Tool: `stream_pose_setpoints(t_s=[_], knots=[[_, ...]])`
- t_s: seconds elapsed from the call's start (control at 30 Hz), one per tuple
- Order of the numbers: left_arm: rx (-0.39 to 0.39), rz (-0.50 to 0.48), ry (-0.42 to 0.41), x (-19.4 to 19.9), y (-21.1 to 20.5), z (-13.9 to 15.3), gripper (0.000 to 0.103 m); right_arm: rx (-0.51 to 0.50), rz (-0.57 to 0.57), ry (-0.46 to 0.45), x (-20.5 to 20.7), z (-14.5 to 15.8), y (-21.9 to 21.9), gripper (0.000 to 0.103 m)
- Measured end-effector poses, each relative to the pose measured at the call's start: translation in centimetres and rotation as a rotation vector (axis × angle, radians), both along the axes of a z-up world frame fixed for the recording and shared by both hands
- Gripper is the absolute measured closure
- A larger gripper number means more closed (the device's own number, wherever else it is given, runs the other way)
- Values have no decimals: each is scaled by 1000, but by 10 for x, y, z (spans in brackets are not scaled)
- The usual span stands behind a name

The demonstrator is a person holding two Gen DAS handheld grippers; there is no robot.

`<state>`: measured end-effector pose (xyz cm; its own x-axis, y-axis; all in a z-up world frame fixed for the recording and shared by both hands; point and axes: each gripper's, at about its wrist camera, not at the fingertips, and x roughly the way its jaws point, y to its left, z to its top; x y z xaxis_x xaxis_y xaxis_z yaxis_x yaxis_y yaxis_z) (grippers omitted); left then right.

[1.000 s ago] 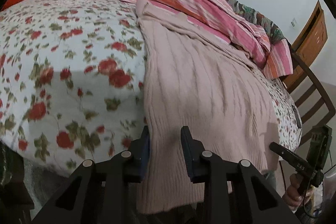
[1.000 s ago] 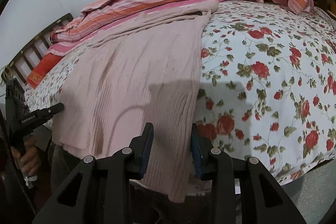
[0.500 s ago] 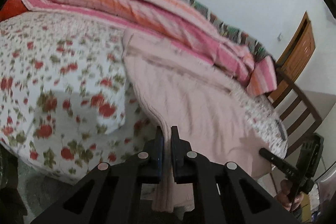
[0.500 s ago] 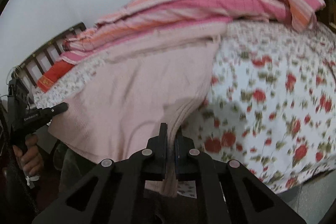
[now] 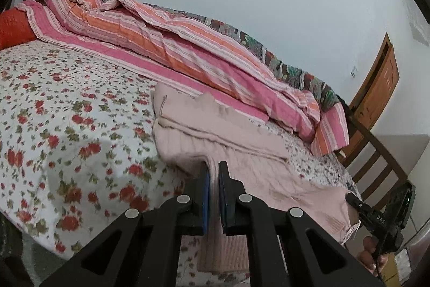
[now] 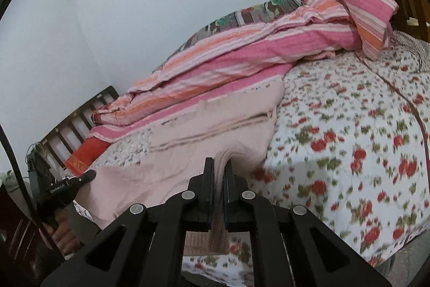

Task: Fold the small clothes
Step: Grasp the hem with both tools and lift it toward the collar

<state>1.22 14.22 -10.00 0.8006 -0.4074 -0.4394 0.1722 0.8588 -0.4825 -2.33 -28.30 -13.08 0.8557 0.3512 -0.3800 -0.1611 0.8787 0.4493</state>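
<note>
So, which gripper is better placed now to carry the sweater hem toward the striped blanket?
Neither alone; both probably move together. The left gripper and the right gripper each pinch one lower corner of the pink sweater, lifted off the floral sheet.

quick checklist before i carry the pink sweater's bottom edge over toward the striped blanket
1. Left gripper clamped on the pink sweater: ok, knit pinched between shut jaws.
2. Right gripper clamped on the hem: ok, fabric bunched between shut jaws.
3. Hem lifted off the floral sheet: ok, the edge hangs from both grippers.
4. Far end of the sweater lying flat: ok, sleeves look folded across it near the striped blanket.
5. Landing area free of clutter: ok, only sheet and blanket show there.
6. Both corners level with each other: cannot tell, no view shows the two together clearly.
</note>
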Motion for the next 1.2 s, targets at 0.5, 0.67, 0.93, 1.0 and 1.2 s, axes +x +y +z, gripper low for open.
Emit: stream_pose_setpoints(t_s=[0.5, 0.67, 0.93, 1.0, 1.2], knots=[[56, 54, 2, 114, -12, 24, 96, 70, -4, -29, 110, 35, -1, 98], [50, 101, 68, 162, -16, 13, 96, 60, 0, 34, 168, 32, -1, 98], [44, 113, 145, 240, -24, -10, 95, 11, -25, 112, 254, 17, -2, 98], [10, 105, 159, 259, -24, -16, 94, 13, -37, 150, 277, 8, -4, 96], [-112, 136, 148, 296, -12, -37, 58, 42, -57, 210, 319, -25, -9, 78]])
